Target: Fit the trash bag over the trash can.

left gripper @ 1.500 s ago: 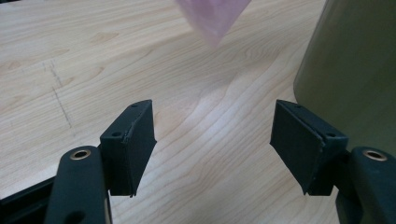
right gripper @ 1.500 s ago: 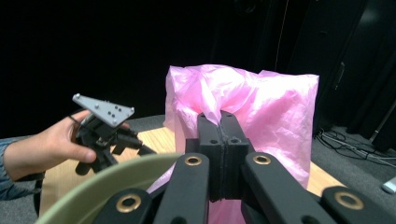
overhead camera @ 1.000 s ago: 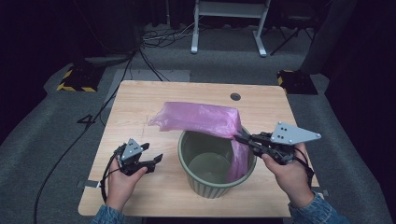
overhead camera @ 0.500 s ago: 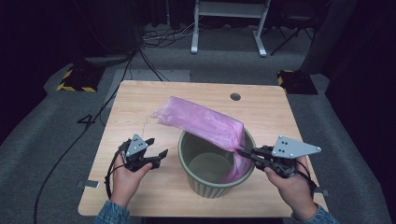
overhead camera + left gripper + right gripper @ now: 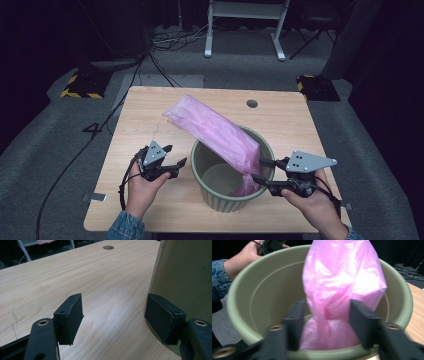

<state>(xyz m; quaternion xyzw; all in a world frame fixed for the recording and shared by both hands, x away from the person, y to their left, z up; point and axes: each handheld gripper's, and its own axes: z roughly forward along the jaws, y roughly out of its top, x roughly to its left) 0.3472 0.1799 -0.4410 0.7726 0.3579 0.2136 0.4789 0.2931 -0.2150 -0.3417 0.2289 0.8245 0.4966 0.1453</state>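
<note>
Lining the green bin [image 5: 232, 172]: the pink bag [image 5: 220, 137] droops partly inside it, its far end overhanging the rim above the counter [image 5: 280, 125]; the right tool [image 5: 263, 176], jaws just opening, straddles the bag; the left tool [image 5: 172, 161] gapes empty beside the bin; spreading the bag remains.

bag [image 5: 220, 135] draped into bucket [image 5: 210, 197], bucket on table [image 5: 140, 115] front

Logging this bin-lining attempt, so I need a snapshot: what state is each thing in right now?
Pink plastic bag: unopened, one end down in the bin, the rest slanting out over the far rim.
Green round plastic bin: upright on the table, unlined.
Right gripper: jaws have just been opening, bag between them, pads off it.
Left gripper: open, empty, beside the bin.
</note>
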